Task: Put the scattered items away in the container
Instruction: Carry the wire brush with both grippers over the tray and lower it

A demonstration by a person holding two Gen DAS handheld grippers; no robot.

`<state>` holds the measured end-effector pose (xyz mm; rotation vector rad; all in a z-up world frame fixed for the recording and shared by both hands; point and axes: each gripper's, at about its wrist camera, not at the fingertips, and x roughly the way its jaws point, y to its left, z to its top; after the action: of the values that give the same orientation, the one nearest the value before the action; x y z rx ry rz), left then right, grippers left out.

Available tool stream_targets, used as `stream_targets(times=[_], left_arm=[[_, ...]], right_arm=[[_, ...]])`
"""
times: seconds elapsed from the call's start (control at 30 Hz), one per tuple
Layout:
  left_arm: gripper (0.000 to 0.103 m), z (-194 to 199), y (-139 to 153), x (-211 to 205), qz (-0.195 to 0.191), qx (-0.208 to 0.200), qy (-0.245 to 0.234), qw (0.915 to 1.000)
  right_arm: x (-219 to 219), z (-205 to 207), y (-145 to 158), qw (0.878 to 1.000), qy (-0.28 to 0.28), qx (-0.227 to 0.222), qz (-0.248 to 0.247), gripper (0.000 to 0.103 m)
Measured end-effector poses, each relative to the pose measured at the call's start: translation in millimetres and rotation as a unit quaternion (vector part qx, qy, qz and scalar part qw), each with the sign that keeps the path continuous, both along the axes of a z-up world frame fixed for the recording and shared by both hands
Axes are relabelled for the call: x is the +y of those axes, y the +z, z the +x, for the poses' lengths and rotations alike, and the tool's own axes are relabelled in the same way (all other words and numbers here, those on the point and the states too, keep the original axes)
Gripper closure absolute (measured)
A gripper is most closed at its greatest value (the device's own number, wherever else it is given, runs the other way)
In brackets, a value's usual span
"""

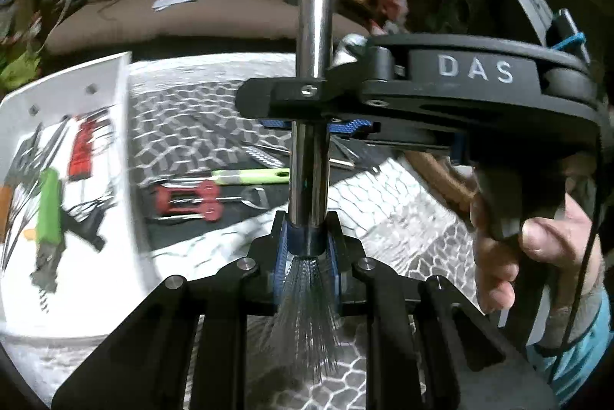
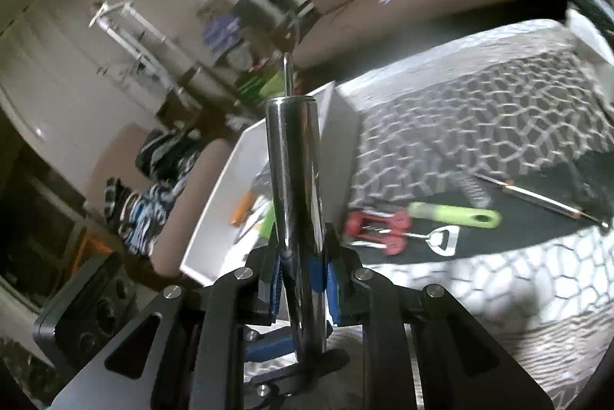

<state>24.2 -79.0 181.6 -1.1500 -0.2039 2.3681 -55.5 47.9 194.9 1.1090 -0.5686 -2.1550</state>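
At far left the white tray (image 1: 122, 126) already holds several tools: a green-handled piece (image 1: 49, 206), a red one (image 1: 82, 151), some dark wire utensils and something orange at its edge, so the tidying looks well under way. Just right of the tray, on the dark mat, lie a red corkscrew (image 1: 188, 201), a green-handled tool (image 1: 249, 176), a bottle opener (image 2: 445, 237) and a thin skewer-like rod (image 2: 537, 197); these are still out. In the middle stands a steel-handled whisk (image 1: 311, 38), upright in the air above the patterned cloth, gripped by both tools at once: the left gripper (image 1: 307, 245) is closed narrow on its collar where the wires fan out, and the right gripper (image 2: 303, 268) is closed narrow on the handle higher up. At right, the person's hand (image 1: 537, 218) holds the right gripper's grip. The whisk seems next for the tray.
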Motion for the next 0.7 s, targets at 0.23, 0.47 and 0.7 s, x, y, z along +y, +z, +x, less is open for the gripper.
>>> stream_targets(times=[0.23,0.47,0.7], left_arm=[[0.086,-8,9,-99,0.021,-0.012,0.061,0.9978],[0.086,-36,-14,-174,-0.003,-0.044,0.089,0.9950],[0.085,-78,-56,-200,-0.016,-0.088,0.090,0.9919]], right_arm=[[-92,-33,19,0.998,0.050,-0.036,-0.006,0.083],[-187,-69,2,0.995,0.083,-0.059,0.016,0.085],[-233,-108,-49,0.992,0.072,-0.098,0.040,0.084]])
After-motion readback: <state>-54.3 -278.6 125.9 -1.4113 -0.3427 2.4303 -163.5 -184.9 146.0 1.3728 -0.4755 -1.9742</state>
